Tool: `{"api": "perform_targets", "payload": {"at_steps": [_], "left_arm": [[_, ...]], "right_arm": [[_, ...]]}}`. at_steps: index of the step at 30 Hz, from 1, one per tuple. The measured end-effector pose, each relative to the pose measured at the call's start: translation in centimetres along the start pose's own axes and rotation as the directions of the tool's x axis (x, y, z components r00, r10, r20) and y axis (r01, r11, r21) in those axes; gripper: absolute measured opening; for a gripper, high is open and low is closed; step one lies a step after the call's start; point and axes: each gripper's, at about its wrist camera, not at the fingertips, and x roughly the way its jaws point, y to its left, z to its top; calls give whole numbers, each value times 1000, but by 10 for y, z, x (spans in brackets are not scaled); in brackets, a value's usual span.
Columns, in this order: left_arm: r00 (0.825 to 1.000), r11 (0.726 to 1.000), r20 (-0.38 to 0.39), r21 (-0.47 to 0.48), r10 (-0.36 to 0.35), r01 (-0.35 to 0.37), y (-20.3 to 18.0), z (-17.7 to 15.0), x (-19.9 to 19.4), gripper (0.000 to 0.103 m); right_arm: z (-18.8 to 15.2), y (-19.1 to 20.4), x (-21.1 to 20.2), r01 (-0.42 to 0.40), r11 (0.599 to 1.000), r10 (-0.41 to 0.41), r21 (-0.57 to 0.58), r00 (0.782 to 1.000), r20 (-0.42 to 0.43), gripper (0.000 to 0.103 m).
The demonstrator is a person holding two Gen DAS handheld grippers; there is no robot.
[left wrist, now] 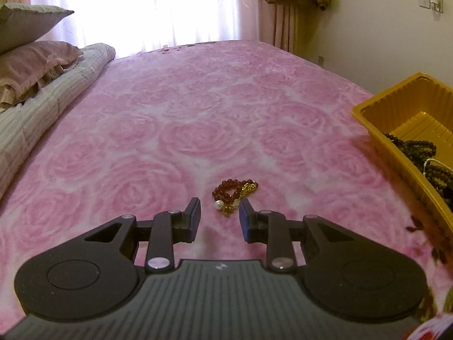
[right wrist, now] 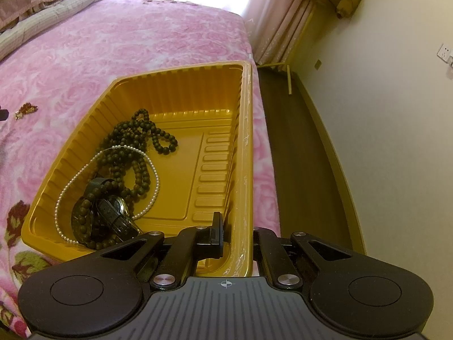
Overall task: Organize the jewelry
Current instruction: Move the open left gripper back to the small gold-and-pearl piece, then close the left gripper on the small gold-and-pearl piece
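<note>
Just ahead of the left gripper point(left wrist: 219, 208), whose parted jaws grip nothing, the red bracelet point(left wrist: 233, 194) lies on the bed point(left wrist: 198, 113), slightly right of centre, while farther right the right gripper point(right wrist: 236, 226) clamps the tray point(right wrist: 246, 147) wall.

The left gripper point(left wrist: 219, 208) angles downward, jaws parted, while the right gripper point(right wrist: 236, 226) is clamped closed.

Blown-out backlit curtained window point(left wrist: 136, 8), soft focus, fisheye-bent edges
</note>
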Motion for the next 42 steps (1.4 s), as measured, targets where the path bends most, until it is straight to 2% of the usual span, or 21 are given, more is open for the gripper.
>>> {"api": "perform_targets", "payload": {"at_steps": [9,12,13,24,42], "left_arm": [[999,991,-26,131,39,-36,-13,-6,33,25],[999,987,-19,157,36,-32,-15,-7,35,21],[999,987,-19,160,34,-31,-15,-7,34,16],[1000,992,0,124,24,-23,-20,-16,2,16],[998,994,24,99,-55,52,-40,-7,-29,16]], "right_arm": [[-1,0,0,2,1000,-2,-2,1000,-2,5],[-2,0,1,3,1000,-3,-3,1000,-4,5],[-1,0,1,3,1000,-3,-3,1000,-4,5],[-2,1,1,6,1000,-6,-3,1000,-6,5],[-2,1,1,4,1000,-4,-3,1000,-6,5]]}}
